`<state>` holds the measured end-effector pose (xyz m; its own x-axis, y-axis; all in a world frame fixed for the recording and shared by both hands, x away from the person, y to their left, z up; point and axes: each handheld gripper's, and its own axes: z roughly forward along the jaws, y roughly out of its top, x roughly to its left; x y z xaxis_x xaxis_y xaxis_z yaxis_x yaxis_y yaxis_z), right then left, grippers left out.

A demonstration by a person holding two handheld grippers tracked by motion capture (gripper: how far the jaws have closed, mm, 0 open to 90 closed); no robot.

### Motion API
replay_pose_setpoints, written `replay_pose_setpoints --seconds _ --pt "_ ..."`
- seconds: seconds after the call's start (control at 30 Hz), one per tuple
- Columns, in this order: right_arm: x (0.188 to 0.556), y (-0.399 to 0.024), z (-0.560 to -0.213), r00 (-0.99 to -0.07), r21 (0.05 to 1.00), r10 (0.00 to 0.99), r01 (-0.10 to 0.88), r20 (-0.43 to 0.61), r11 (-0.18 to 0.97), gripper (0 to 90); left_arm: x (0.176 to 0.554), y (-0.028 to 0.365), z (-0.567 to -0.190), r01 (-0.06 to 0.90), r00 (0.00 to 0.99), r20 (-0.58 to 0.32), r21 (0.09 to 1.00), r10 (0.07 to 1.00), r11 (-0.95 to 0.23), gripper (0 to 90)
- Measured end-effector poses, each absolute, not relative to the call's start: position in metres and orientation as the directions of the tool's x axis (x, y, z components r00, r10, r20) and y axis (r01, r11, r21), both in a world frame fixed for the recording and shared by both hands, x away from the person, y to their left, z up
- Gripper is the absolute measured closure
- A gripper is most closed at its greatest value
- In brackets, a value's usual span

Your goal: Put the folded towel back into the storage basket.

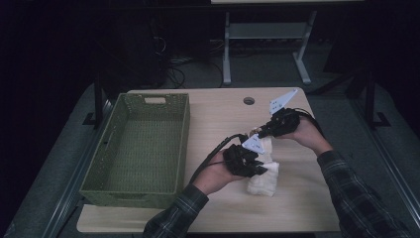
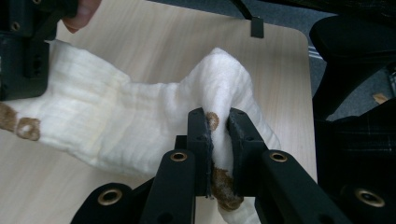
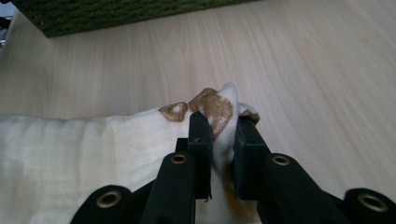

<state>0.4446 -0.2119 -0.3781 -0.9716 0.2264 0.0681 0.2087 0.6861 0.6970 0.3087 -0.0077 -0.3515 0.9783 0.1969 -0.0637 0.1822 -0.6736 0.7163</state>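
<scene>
Cloth (image 2: pixel 140 121) pinched in both closed claws (image 2: pixel 218 135) (image 3: pixel 219 140).

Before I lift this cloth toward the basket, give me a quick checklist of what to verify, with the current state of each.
1. Left gripper closed on the white cloth: ok, fabric is pinched between its jaws.
2. Right gripper closed on the cloth: ok, a brown-printed edge is pinched between its jaws.
3. Cloth clear of the table: not ok, its lower part rests on the wood.
4. Green basket ready to receive: ok, it looks empty.
5. Path to the basket: ok, bare table lies between cloth and basket.
6. Grip depth enough to hold through a lift: cannot tell.
</scene>
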Motion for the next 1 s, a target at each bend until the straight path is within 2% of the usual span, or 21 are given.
replay_pose_setpoints --seconds 0.5,1.0 --pt "0.461 -0.166 -0.341 -0.980 0.716 0.193 0.165 0.043 0.678 79.7 0.325 0.061 -0.306 0.189 0.971 -0.048 0.752 0.234 -0.631 79.9" --pt "0.475 -0.091 -0.304 -0.988 0.725 0.153 0.090 -0.022 0.682 79.8 0.330 0.132 -0.279 0.186 0.962 -0.011 0.762 0.274 -0.621 79.8"
